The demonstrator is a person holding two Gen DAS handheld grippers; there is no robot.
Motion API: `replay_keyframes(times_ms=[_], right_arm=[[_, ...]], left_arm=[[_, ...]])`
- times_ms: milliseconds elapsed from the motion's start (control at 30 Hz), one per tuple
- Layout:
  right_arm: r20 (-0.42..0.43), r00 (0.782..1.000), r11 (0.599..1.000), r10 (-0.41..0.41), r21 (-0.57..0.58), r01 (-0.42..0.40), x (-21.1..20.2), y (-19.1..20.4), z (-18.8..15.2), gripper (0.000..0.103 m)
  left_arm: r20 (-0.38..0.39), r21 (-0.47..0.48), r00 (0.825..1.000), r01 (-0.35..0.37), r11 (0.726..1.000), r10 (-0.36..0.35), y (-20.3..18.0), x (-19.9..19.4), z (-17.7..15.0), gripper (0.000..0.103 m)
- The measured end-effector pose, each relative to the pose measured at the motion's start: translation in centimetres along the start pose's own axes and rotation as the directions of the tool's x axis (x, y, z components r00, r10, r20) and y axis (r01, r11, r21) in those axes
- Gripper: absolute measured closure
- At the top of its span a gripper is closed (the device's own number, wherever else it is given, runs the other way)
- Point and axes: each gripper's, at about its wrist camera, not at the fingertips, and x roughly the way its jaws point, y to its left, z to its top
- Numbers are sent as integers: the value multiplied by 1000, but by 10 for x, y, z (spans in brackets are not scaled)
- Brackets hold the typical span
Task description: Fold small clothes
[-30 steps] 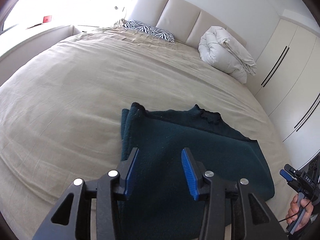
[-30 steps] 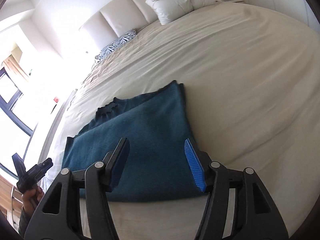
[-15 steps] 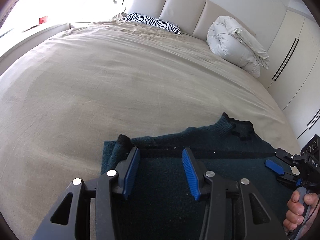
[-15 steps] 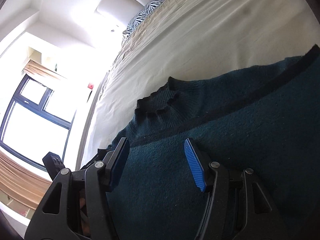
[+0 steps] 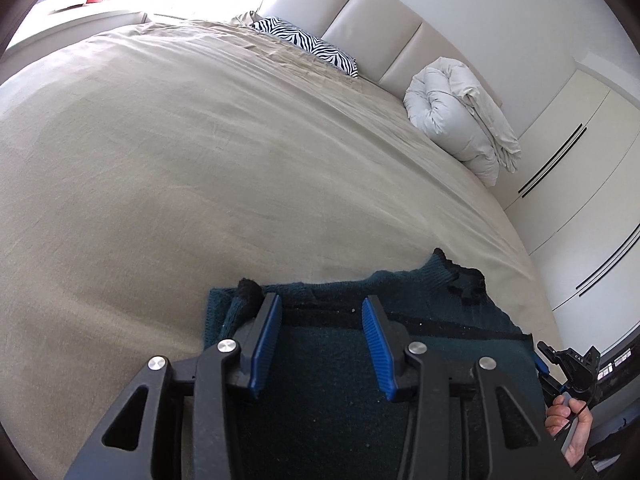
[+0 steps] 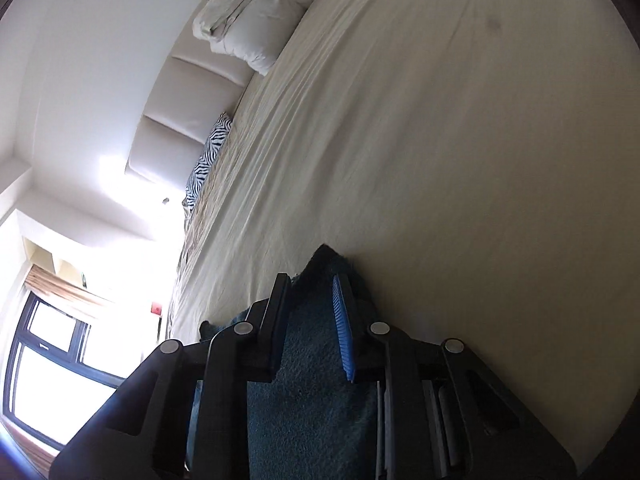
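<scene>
A dark teal knit sweater (image 5: 400, 304) lies folded on the beige bed (image 5: 200, 160), its collar at the far right. My left gripper (image 5: 322, 308) is open, its blue pads low over the sweater's near left part beside a black cuff (image 5: 248, 290). My right gripper (image 6: 310, 292) is rolled sideways at the sweater's right edge (image 6: 312, 360), with a corner of the knit between its narrowed jaws. The pads do not clearly press the fabric. The right gripper also shows at the lower right of the left wrist view (image 5: 560, 364), in a hand.
A zebra-print pillow (image 5: 308, 42) and a rolled white duvet (image 5: 460, 120) lie by the padded headboard (image 5: 380, 28). White wardrobe doors (image 5: 580, 184) stand to the right. A window (image 6: 48, 360) is on the left side.
My right gripper has swung from the sweater's middle to its right edge, rolled sideways, and narrowed around a corner. My left gripper has crept forward over the sweater and stays open.
</scene>
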Motion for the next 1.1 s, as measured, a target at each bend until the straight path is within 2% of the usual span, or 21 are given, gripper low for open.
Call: replay_keyframes(times_ms=[67,100,133,167,233,300,400,433,467,533,567,600,700,767,867,1033,1100], right_arm=[[33,996,996,-87,-5,87,-16,4,-1,79],[30,996,996,-85,-33,86,-23,11,-4,79],[26,998,996,-62,-62,63,-30,21,-11,79],[19,1000,996,-21,-89,22,-38,33,-21,79],[-49,995,987,92,-128,-98,-54,55,-49,79],[-188,968,964,169,-173,-202,-59,81,-92,79],[-389,895,923,217,-215,-318,-44,112,-172,79],[-442,871,918,213,-214,-333,-36,115,-195,79],[-474,859,919,191,-222,-327,-30,114,-214,79],[-498,857,941,129,-211,-264,-18,98,-234,79],[-499,858,954,119,-182,-239,-15,87,-233,79],[-485,864,959,136,-152,-237,-16,77,-227,79],[-395,905,973,157,-95,-210,-31,48,-195,80],[-337,927,981,162,-46,-189,-43,27,-172,81],[-237,961,987,144,-31,-156,-68,4,-145,81],[-91,991,995,101,11,-100,-115,-36,-110,80],[-45,995,996,89,35,-87,-131,-49,-98,80]], left_arm=[[5,49,998,-62,997,61,-11,-15,-5,58],[11,76,997,-82,994,81,-20,-25,-10,57],[20,85,998,-60,995,59,-29,-38,-18,57],[21,94,1000,-8,996,7,-39,-50,-29,54],[21,151,999,33,988,-37,-65,-73,-57,49],[1,194,998,63,979,-65,-87,-86,-88,42],[-60,240,996,79,968,-66,-104,-91,-125,42],[-71,263,997,53,963,-35,-105,-89,-135,42],[-83,266,997,27,964,-5,-100,-85,-141,43],[-109,214,994,9,977,15,-79,-81,-143,55],[-112,182,994,11,983,9,-68,-82,-142,71],[-116,156,993,10,988,9,-59,-83,-139,78],[-128,102,992,21,995,-7,-41,-88,-134,81],[-125,105,992,17,994,-4,-37,-93,-135,81],[-120,93,993,14,996,-3,-29,-100,-138,81],[-112,77,994,-1,997,10,-17,-113,-139,81],[-98,75,995,-22,997,29,-13,-122,-137,80]])
